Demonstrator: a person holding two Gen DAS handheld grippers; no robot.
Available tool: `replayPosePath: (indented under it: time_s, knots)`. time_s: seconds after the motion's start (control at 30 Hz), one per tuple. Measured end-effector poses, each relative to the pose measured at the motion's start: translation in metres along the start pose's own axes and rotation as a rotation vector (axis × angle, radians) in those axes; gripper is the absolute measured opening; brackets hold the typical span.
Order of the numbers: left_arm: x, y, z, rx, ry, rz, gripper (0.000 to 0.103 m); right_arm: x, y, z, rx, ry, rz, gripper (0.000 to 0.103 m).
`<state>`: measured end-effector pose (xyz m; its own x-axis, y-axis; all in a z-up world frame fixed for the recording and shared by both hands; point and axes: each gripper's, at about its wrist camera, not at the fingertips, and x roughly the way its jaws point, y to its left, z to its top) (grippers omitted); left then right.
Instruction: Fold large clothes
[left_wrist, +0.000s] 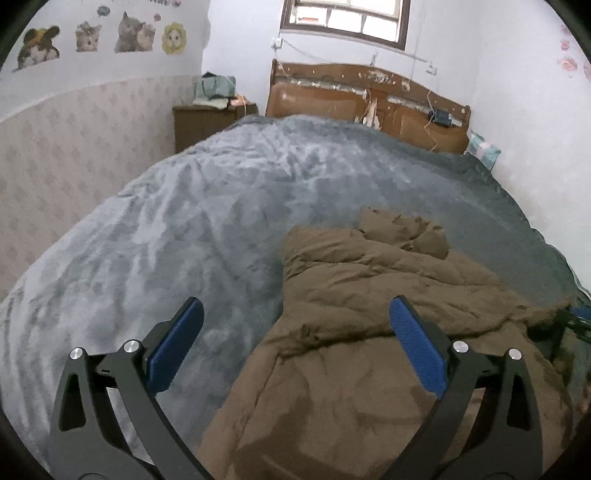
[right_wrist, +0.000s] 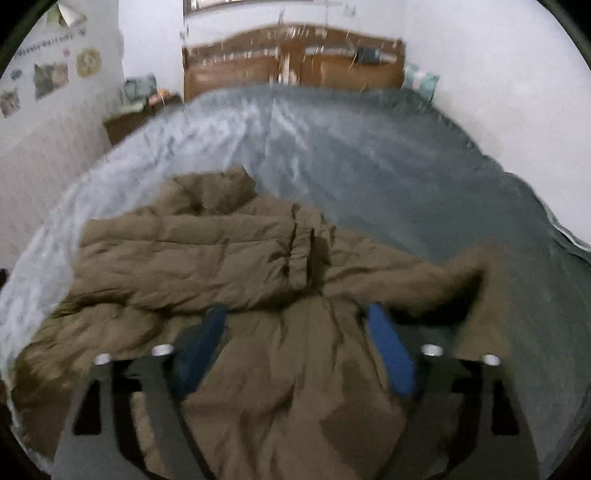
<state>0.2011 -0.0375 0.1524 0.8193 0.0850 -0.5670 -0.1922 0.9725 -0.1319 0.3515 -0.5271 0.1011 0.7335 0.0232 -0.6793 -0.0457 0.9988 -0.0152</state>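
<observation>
Brown padded coat (right_wrist: 229, 258) on grey bedspread (left_wrist: 184, 221) (rumpled)

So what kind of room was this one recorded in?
A home bedroom, most likely: a bed with a grey blanket and wooden headboard, a nightstand beside it, and cat stickers on the wall.

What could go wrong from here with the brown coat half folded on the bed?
1. Both tools, left and right, are open and grip nothing, so the puffy brown coat may spring back out of its fold.
2. One sleeve trails onto the grey blanket; a grab there could drag the coat askew.
3. The plush blanket could get pinched along with the coat.
</observation>
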Motion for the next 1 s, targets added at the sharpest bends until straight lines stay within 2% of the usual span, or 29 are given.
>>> replayPosePath:
  time_s: [0.13,0.23,0.4,0.47,0.63,0.9,1.0]
  knots:
    - [-0.053,-0.004,-0.016,0.07,0.006,-0.01,0.1,-0.081,0.0,-0.025,-0.008,-0.064,0.027,0.09]
    - [-0.094,0.002,-0.022,0.127,-0.003,0.009,0.1,-0.123,0.007,-0.032,-0.007,-0.131,0.033,0.093]
    - [-0.154,0.031,-0.023,0.104,-0.011,0.032,0.1,-0.177,0.004,-0.046,0.017,-0.194,0.108,0.093]
    - [-0.173,0.038,-0.023,0.102,-0.037,0.068,0.1,-0.193,0.0,-0.052,-0.005,-0.209,0.118,0.094]
    - [-0.195,0.038,-0.026,0.099,-0.033,0.056,0.1,-0.217,-0.011,-0.063,-0.033,-0.228,0.114,0.094]
    - [-0.211,0.009,-0.019,0.161,-0.039,0.041,0.1,-0.217,-0.029,-0.077,0.083,-0.272,0.136,0.095]
    - [-0.216,0.002,-0.012,0.179,-0.05,0.046,0.1,-0.217,-0.034,-0.078,0.117,-0.255,0.158,0.095]
